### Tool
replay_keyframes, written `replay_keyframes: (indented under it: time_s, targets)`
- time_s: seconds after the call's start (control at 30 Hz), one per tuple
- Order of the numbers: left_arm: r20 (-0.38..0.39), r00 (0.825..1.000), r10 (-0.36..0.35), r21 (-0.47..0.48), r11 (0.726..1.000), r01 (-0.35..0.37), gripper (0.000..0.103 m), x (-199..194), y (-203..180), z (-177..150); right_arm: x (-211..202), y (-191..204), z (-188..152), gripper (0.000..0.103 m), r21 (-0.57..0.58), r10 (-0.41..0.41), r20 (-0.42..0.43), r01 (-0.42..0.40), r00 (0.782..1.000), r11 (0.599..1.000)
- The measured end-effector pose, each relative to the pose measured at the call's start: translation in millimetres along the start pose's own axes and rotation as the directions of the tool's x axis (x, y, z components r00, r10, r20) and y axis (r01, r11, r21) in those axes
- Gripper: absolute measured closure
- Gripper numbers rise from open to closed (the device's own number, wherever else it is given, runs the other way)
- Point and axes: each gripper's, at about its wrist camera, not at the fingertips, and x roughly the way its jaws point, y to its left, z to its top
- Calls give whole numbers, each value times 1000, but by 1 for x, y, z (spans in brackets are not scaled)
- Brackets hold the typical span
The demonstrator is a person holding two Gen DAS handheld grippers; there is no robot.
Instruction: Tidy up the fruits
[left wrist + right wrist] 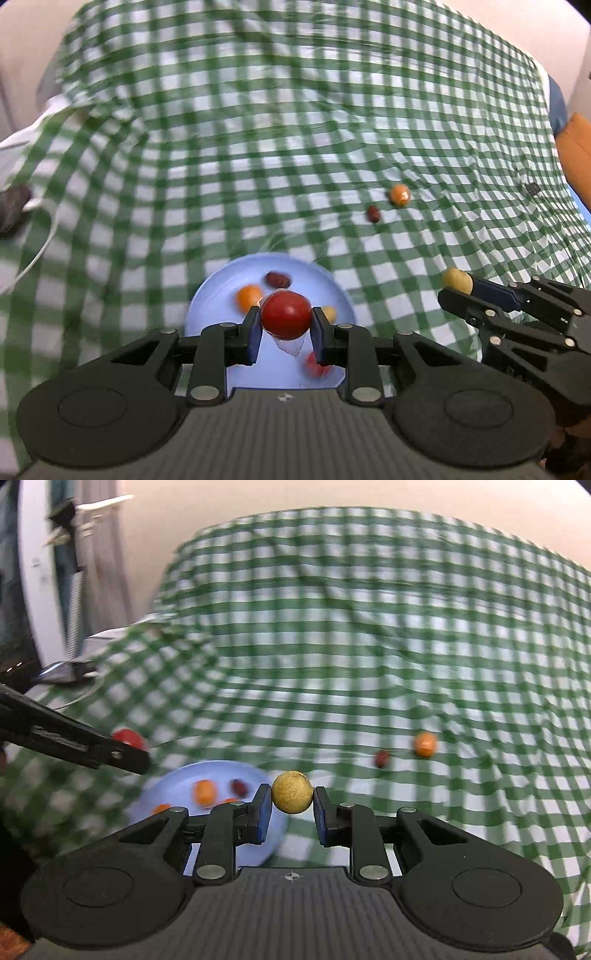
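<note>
My left gripper [285, 325] is clamped on a glossy round red fruit [286, 314], held just above the blue plate [207, 295]; it is too round to show a long axis. My right gripper [293, 805] pinches a dull yellow-tan ball fruit [292, 792] beside the plate's rim. On the plate lie an orange fruit [249, 297] and a dark red oblong one [277, 279]. Farther out on the green checked cloth [258, 147], an orange fruit [399, 194] and a dark red one [373, 213] sit near each other.

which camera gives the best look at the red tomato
The left wrist view: the red tomato sits large and centred between the left tongs, above the blue plate. The right wrist view shows only a blurred bit behind them.
</note>
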Motion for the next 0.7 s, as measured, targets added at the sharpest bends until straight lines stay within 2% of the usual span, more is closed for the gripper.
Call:
replay_keyframes:
  time_s: [0.13,0.33,0.7]
  targets:
    - [11,1000,19,-31,999,-19,73,-19,16,-21,-17,30,5,78,-46,48,7,-47,999,998]
    - [35,999,41,-74,997,-38,73,-41,33,-46,-33,53,7,78,-84,64,22,-62,998,995]
    - [64,998,25,-91,996,-19,73,-54,33,-56,-43,69,4,77,-118,69,18,-66,997,991]
